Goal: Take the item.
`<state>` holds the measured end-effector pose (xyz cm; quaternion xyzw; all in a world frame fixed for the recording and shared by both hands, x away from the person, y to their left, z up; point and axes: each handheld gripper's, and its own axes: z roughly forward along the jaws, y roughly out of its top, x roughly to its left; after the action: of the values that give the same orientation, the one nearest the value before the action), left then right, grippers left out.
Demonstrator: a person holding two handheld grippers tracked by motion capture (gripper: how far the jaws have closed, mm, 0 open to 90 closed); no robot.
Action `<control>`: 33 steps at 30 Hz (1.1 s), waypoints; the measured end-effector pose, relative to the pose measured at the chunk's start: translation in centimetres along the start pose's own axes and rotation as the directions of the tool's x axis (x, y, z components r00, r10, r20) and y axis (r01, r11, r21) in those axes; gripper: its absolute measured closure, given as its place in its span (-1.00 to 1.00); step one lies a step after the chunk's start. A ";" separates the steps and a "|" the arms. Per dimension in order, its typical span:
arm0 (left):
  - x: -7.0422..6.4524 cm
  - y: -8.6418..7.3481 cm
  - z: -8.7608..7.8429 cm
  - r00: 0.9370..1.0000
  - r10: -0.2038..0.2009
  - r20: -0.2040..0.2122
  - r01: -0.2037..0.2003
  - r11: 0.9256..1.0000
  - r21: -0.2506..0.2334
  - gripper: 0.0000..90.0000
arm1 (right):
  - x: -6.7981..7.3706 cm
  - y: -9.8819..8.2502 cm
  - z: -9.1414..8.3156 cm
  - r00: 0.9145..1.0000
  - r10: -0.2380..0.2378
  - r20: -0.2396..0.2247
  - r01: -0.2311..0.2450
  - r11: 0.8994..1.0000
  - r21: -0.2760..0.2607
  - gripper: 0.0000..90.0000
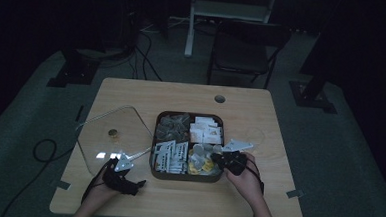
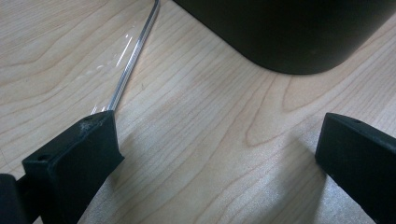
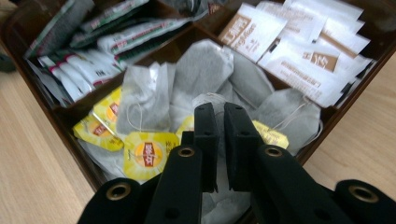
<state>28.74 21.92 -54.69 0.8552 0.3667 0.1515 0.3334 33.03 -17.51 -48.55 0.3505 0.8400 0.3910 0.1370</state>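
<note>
The right gripper view shows the right gripper pinched almost closed on a tea bag in the wooden box, while the left gripper gapes wide over bare table, holding nothing.

I am in what looks like a dim recording studio or lab rather than a home. I sit at a small light wooden table standing alone on grey carpet, with darkness all around it. Black cables trail across the floor on the far left, and one loops near the table's left edge. Dark stand feet rest on the floor at far left and far right. Beyond the table is an empty black folding chair, and beside it the white leg of a frame or desk. Tape marks sit at the table's near corners.
</note>
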 end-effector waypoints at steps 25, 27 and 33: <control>0.0 0.0 0.0 1.000 -0.003 0.000 0.003 1.000 -0.001 -0.99 | -1.0 2.4 -4.8 1.000 0.020 0.003 -0.020 0.990 -0.140 0.89; 0.0 0.0 0.0 1.000 -0.001 -0.001 0.001 1.000 -0.002 -0.99 | -1.4 2.5 -5.3 1.000 0.027 0.009 -0.025 0.989 -0.148 0.89; 0.0 0.0 0.0 1.000 -0.003 0.000 0.003 1.000 -0.001 -0.99 | -2.3 2.7 -6.5 0.999 0.039 0.033 -0.033 0.985 -0.168 0.89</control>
<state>28.76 21.92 -54.71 0.8544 0.3679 0.1513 0.3342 32.70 -21.53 -42.38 0.3598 0.7950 0.4564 0.1741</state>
